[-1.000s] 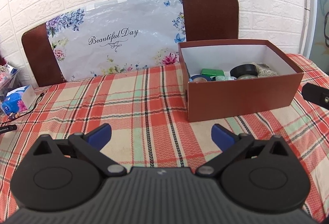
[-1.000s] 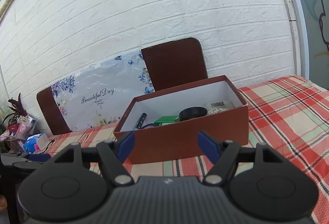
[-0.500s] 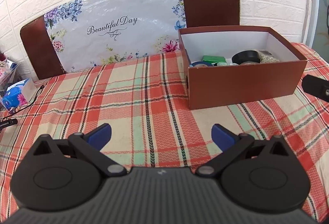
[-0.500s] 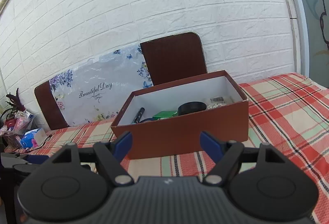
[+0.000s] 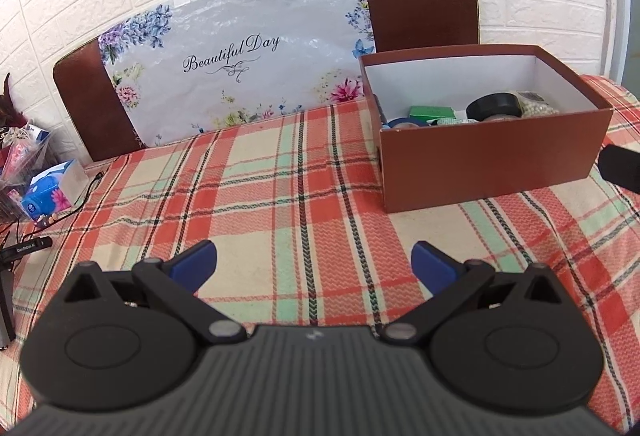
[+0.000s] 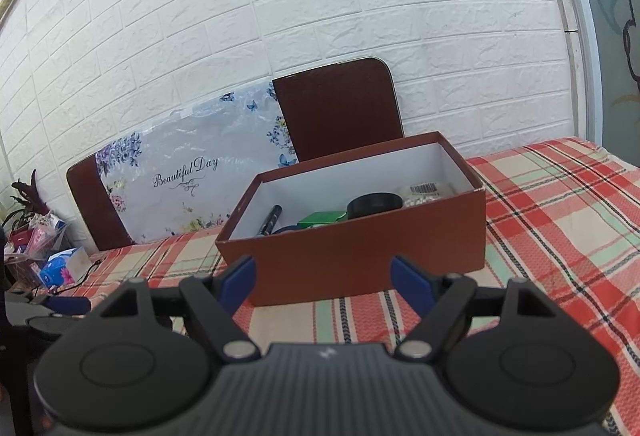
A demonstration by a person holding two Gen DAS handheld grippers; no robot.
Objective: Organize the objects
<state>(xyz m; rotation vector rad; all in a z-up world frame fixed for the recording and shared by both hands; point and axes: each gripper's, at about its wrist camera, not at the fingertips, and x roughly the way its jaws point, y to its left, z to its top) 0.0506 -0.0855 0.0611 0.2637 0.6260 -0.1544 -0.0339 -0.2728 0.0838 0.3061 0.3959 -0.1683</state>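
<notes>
Far out at nine o'clock in the left wrist view, off the edge of the worktop [image 5: 280, 196], sits a blue tissue packet [image 5: 46, 192] with a black cable beside it. Nothing loose lies on the plaid cloth itself. The left tongs [image 5: 314, 260] hang over that bare cloth at six o'clock, blue pads spread wide with nothing between them. Compared with a second ago this view has tipped a little, so the floral board [image 5: 240, 64] and the chair backs sit lower in frame.

Toward two o'clock stands the brown box [image 5: 492, 156], open-topped, holding the collected things: a green packet [image 5: 432, 112], a black tape roll [image 5: 496, 104] and a bag of pale beads at its right end. From the right wrist view a black marker [image 6: 270, 220] also leans against the box's left inner wall.

The right tongs [image 6: 324, 282] hover just before the box's [image 6: 360, 256] near wall, at six o'clock in their own view. Their jaws have just been opening and now stand wide apart, empty.

With both tongs empty and the cloth cleared, I judge the sorting essentially finished, unless the side clutter counts.
</notes>
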